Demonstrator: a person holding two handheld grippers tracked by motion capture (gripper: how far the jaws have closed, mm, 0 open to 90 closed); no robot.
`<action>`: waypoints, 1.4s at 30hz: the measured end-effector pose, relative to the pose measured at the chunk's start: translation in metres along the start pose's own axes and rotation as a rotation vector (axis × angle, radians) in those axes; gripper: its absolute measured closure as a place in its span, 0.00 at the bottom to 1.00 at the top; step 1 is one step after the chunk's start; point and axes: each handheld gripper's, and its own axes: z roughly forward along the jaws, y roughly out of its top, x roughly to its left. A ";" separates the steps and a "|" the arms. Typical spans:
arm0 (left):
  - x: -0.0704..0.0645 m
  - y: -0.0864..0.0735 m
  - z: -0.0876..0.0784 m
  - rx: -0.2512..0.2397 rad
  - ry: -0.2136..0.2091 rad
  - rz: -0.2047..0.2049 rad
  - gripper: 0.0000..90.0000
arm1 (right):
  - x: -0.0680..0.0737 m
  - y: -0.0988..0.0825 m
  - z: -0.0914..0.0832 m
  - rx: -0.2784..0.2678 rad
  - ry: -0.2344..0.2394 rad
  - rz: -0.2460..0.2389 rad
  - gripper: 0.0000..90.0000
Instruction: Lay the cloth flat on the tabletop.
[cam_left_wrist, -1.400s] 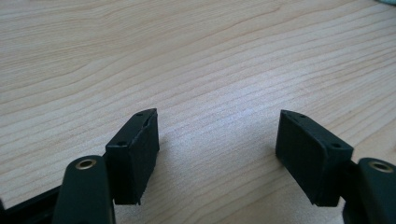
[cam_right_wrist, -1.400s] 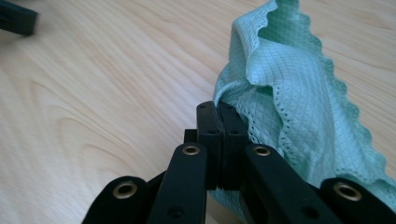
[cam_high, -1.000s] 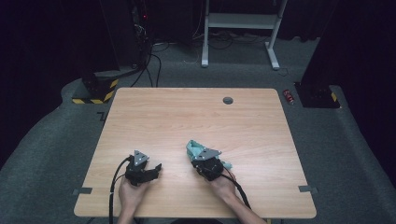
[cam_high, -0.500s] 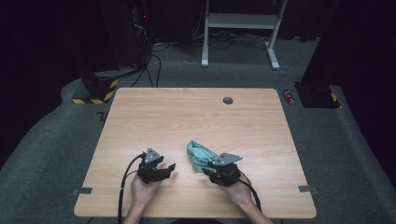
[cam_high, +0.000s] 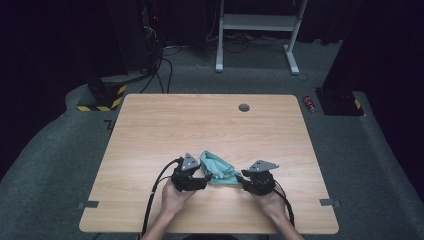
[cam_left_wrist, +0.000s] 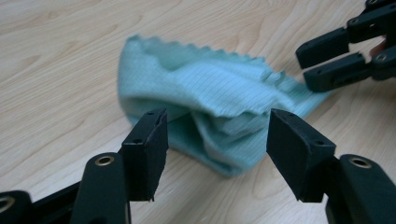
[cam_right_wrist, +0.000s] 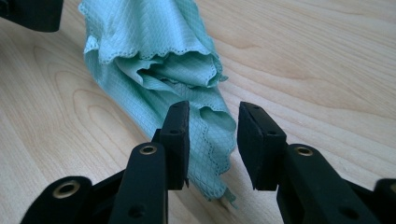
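Two open grippers flanking cloth (cam_high: 219, 171)

— How are my hands sitting?

— I see both forearms coming in from the near edge. My left gripper (cam_high: 202, 178) points right toward the other, jaws standing wide after closing a little. My right gripper (cam_high: 241, 179) points left, jaws parted and opened within the last second.

— Either one clamped?

— No, both gape, tips facing each other, close together.
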 end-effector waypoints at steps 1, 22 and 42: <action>-0.002 0.002 0.002 -0.002 0.000 0.001 0.43 | 0.001 0.000 0.000 0.002 0.001 -0.002 0.71; 0.014 0.021 0.010 0.018 0.044 -0.003 0.96 | 0.007 -0.002 0.011 0.060 0.024 -0.097 1.00; 0.060 0.033 -0.053 -0.113 0.034 -0.122 0.94 | 0.000 0.039 -0.046 -0.145 0.006 -0.133 1.00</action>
